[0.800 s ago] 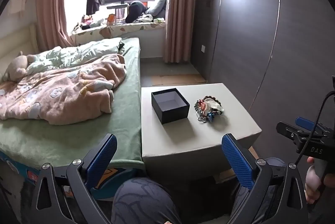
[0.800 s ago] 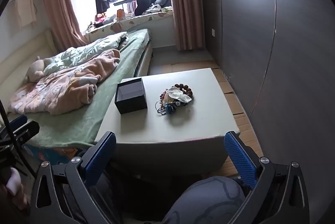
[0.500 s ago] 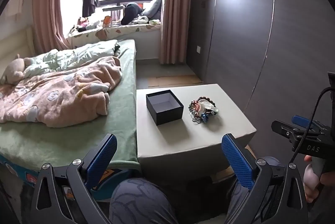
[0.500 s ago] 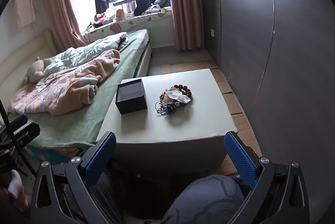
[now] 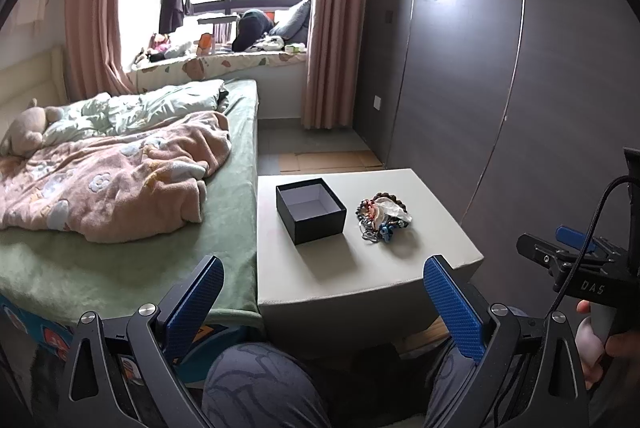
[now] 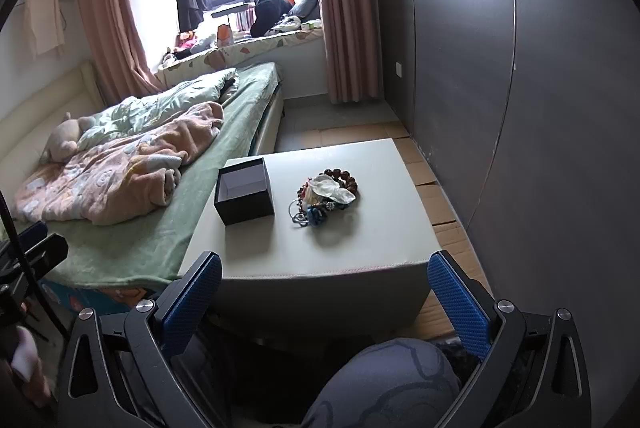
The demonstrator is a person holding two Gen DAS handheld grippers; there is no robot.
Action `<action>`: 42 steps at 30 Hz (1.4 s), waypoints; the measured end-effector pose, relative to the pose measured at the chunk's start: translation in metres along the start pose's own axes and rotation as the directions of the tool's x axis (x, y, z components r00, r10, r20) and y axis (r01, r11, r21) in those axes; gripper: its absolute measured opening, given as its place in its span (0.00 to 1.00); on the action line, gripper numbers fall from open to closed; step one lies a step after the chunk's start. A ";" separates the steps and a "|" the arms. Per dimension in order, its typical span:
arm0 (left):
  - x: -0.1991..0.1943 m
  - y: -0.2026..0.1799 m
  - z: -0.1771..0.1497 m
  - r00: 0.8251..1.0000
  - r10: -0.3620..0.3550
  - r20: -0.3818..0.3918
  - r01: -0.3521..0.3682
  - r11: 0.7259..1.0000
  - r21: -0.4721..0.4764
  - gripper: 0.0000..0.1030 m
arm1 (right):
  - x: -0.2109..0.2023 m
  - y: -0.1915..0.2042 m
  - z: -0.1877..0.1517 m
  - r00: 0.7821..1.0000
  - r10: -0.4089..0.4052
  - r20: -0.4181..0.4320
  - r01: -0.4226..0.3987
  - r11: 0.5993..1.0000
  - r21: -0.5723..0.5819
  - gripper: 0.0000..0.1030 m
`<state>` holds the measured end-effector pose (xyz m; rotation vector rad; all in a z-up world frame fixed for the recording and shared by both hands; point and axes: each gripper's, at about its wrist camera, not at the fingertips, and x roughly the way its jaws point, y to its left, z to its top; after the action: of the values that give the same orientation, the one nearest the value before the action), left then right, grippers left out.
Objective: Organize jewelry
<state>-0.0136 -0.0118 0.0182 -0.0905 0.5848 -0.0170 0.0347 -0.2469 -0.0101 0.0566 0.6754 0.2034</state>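
**Left wrist view**
- Left gripper (image 5: 320,292): jaws spread wide, nothing btwn the blue pads; it hangs short of the near edge of the table, over the person's knee (image 5: 260,380).
- Table (image 5: 400,268): pale, squarish top. Left edge runs right alongside the bed (image 5: 224,228); right edge faces the grey wardrobe (image 5: 500,107) w/ a strip of floor btwn. Near front corner on the right is rounded.
- Black box (image 5: 316,224): open, lidless, pale inside, sits left-centre on the top, set corner-on to the table edges; roughly square, so no clear long axis.
- Jewelry pile (image 5: 382,214): just right of the box, not touching it. Beaded bracelet loops round the far side, a whitish crumpled bit on top, blue pieces and metal rings at the near end. Heap is a little longer far-to-near. Single items too tangled to sort out, prob. several bracelets.
- Free top: broad bare band along the near edge, also right of the pile.
- Right gripper (image 5: 576,252): seen from the side at frame right, held by a hand (image 5: 600,340); well off the table.

**Right wrist view**
- Right gripper (image 6: 324,292): jaws at full spread, empty, just short of the table's (image 6: 320,260) front edge.
- Box (image 6: 244,201): at the left edge of the top, near the bed (image 6: 132,248).
- Pile (image 6: 326,197): centre of the top, bracelet loop at the far right, blue bits nearest. Open room right of it and in front.
- Cardboard (image 6: 436,203) lies on the floor btwn table and wardrobe.
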 end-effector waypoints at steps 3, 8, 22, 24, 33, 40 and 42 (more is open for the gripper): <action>-0.002 0.004 -0.002 1.000 0.003 0.007 -0.003 1.000 -0.007 0.97 | 0.000 0.000 0.000 1.000 0.004 -0.002 -0.004 1.000 0.002 1.00; -0.003 0.006 -0.002 1.000 0.001 0.010 -0.001 1.000 -0.013 0.97 | -0.001 0.000 0.000 1.000 0.005 -0.001 -0.005 1.000 -0.001 1.00; -0.004 0.006 -0.003 1.000 -0.004 0.010 0.004 1.000 -0.011 0.97 | -0.004 0.000 0.001 1.000 0.001 0.008 -0.001 1.000 -0.003 1.00; -0.004 0.005 -0.003 1.000 -0.003 0.011 0.003 1.000 -0.008 0.97 | -0.004 0.001 0.001 1.000 0.001 0.005 -0.001 1.000 -0.002 1.00; -0.005 -0.001 -0.004 1.000 -0.002 0.016 0.002 1.000 0.001 0.97 | -0.009 0.001 0.005 1.000 -0.001 0.019 0.001 1.000 0.000 1.00; -0.007 0.000 -0.003 1.000 0.000 0.020 0.000 1.000 0.001 0.97 | -0.009 0.001 0.006 1.000 0.000 0.020 0.000 1.000 0.000 1.00; -0.007 0.000 -0.003 1.000 -0.001 0.019 0.001 1.000 -0.001 0.97 | -0.010 0.000 0.007 1.000 0.002 0.022 -0.002 1.000 0.000 1.00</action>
<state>-0.0209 -0.0119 0.0197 -0.0918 0.5659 -0.0170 0.0314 -0.2488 0.0018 0.0598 0.6534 0.2040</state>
